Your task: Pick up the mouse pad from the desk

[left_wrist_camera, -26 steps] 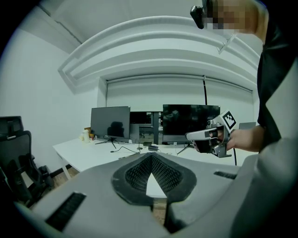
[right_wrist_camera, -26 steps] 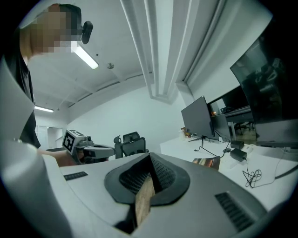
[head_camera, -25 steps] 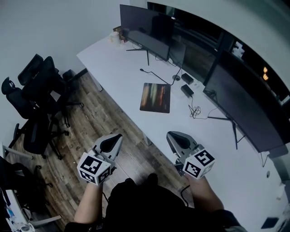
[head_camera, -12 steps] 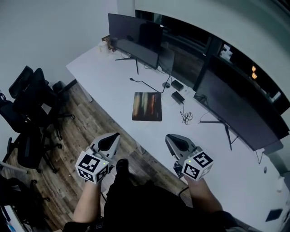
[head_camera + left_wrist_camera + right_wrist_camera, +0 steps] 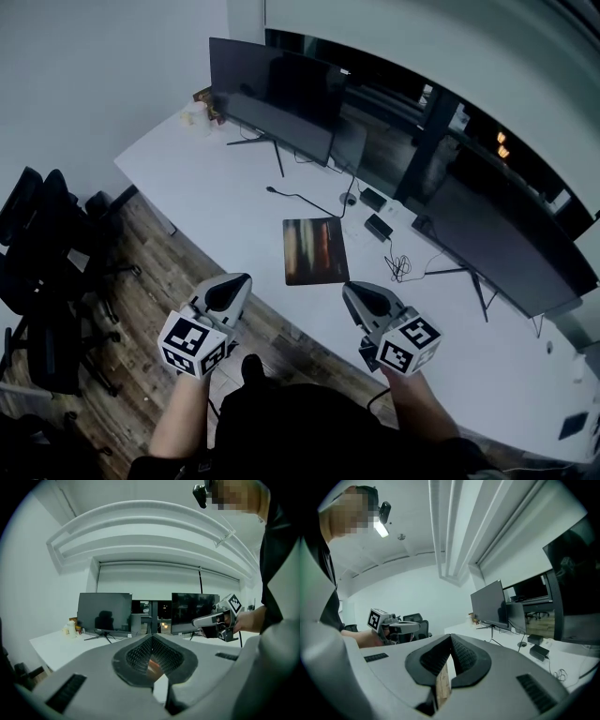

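The mouse pad [image 5: 315, 250], a dark rectangle with orange and red streaks, lies flat on the white desk [image 5: 225, 187] near its front edge. Both grippers hover over the wooden floor just short of that edge and point at the desk. My left gripper [image 5: 240, 281] is left of the pad, its jaws shut and empty [image 5: 152, 637]. My right gripper [image 5: 352, 292] is just below the pad's right corner, jaws together with nothing between them [image 5: 451, 637]. Neither touches the pad. A sliver of the pad's colours shows through the left gripper's slit.
Two dark monitors [image 5: 272, 84] [image 5: 506, 244] stand at the back of the desk. Cables [image 5: 300, 199] and two black boxes [image 5: 380, 227] lie behind the pad. Small bottles [image 5: 195, 116] sit at the far left corner. Black office chairs [image 5: 42, 272] stand on the floor at left.
Both grippers and the head have come closer to the desk. The mouse pad now lies nearer the gripper tips. The jaws have stayed shut.
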Available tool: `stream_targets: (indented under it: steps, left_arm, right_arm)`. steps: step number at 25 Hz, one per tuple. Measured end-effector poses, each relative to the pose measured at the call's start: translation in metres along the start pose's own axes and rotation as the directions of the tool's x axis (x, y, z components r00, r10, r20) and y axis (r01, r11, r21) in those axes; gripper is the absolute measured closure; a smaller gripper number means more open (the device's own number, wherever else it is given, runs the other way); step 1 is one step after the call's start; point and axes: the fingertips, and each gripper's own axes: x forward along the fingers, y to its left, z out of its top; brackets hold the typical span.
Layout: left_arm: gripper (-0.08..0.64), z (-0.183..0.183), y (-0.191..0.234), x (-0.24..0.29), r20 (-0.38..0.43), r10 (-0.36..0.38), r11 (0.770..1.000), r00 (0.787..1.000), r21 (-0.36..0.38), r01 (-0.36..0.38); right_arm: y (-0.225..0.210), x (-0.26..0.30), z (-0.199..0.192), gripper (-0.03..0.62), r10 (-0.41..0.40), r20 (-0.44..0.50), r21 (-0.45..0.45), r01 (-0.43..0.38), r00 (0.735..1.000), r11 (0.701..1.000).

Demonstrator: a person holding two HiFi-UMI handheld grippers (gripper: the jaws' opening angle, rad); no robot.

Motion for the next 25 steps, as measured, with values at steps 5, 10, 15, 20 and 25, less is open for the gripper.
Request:
stream_targets:
  steps: [5,10,15,20,25]
  left_arm:
    - [0.553,-0.001,0.075,0.0,-0.005,-0.064,0.998,0.998,-0.004,0.064]
    - [0.552,-0.01,0.121,0.001,-0.018,-0.154,0.988,0.988,-0.014,0.153]
    - [0.551,-0.022,0.138,0.008,-0.036,-0.238,0.971,0.971,-0.015,0.238]
    - [0.55,-0.026,0.131,0.02,-0.037,-0.301,0.954,0.953,-0.024,0.3]
    - [0.549,-0.022,0.105,0.035,-0.045,-0.36,0.933,0.932,-0.019,0.36]
  right_arm:
    - [0.021,0.074,0.013,0.588,-0.033,0.001,0.012,0.033,0.999,0.999]
    - [0.032,0.117,0.018,0.588,-0.106,-0.002,0.024,0.106,0.994,0.994]
    - [0.035,0.128,0.012,0.588,-0.197,0.002,0.045,0.197,0.98,0.979]
    - [0.032,0.115,0.004,0.588,-0.264,-0.005,0.066,0.264,0.964,0.962]
    - [0.014,0.087,0.001,0.588,-0.332,0.016,0.094,0.329,0.943,0.94]
